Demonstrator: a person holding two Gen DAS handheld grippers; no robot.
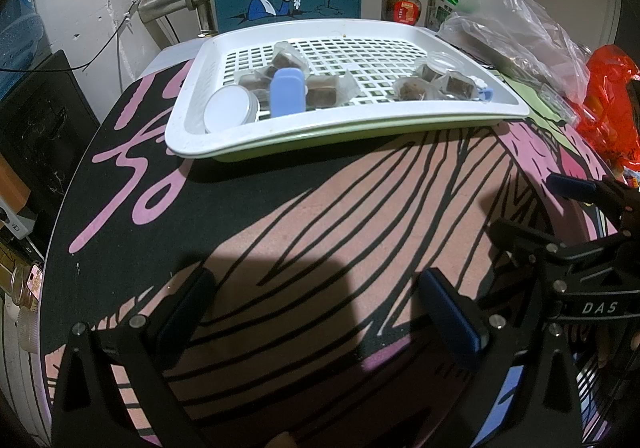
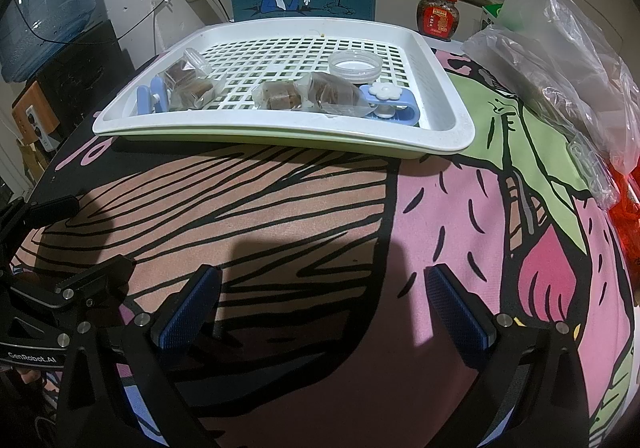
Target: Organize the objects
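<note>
We hold both tools back from the work, low over the printed mat [image 1: 320, 216]. The left gripper [image 1: 320, 308] has its jaws spread wide and grips nothing; the right gripper [image 2: 324, 308] is likewise wide apart and empty. In our judgement this leaves a clear approach to the tray, straight ahead of both sets of fingers.

The white slotted tray [image 2: 460, 120] sits nested on a pale green one, well ahead of the tips. Its grid floor would let small things settle without sliding far. Gathered in it are the objects being organised: clear, crinkly snack packets [image 2: 320, 96] holding brown blocks, a smooth rounded blue case [image 1: 286, 92] standing among them, a flat round tin with a white lid [image 1: 230, 106] ahead and to the left, a shallow clear lid [image 2: 354, 66], and a blue clip with a white flower [image 2: 388, 98].

Off to the right of the right gripper slumps a limp transparent plastic bag [image 2: 560, 48]; the mat under us looks soft and matte.
</note>
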